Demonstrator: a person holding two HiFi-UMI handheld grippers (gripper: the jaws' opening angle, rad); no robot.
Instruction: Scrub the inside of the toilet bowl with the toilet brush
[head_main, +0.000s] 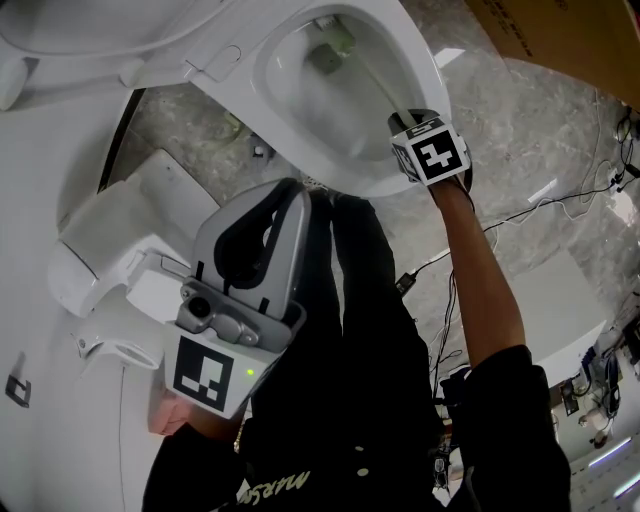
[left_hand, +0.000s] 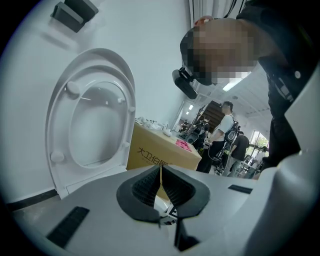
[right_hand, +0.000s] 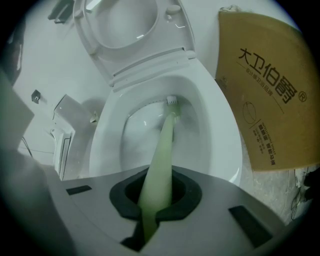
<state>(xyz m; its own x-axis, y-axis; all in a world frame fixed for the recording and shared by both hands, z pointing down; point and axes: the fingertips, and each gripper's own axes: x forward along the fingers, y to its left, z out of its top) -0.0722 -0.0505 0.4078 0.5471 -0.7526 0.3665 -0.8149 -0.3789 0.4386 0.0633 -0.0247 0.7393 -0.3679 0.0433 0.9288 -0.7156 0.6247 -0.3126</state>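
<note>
The white toilet bowl (head_main: 400, 70) stands with its seat and lid (right_hand: 131, 30) raised. My right gripper (right_hand: 157, 192) is shut on the pale green handle of the toilet brush (right_hand: 161, 155). The brush head (right_hand: 171, 101) rests against the inner wall at the back of the bowl (right_hand: 220, 135). In the head view the right gripper (head_main: 425, 135) hangs over the bowl's near rim and the brush head (head_main: 330, 48) shows deep inside. My left gripper (head_main: 245, 275) is held near the person's body, away from the toilet, jaws shut and empty (left_hand: 161, 187).
A brown cardboard box (right_hand: 272, 95) leans just right of the toilet. A white brush holder or bin (head_main: 110, 270) sits on the floor to the left. Cables (head_main: 560, 205) trail across the grey floor at right. People stand in the background (left_hand: 222, 140).
</note>
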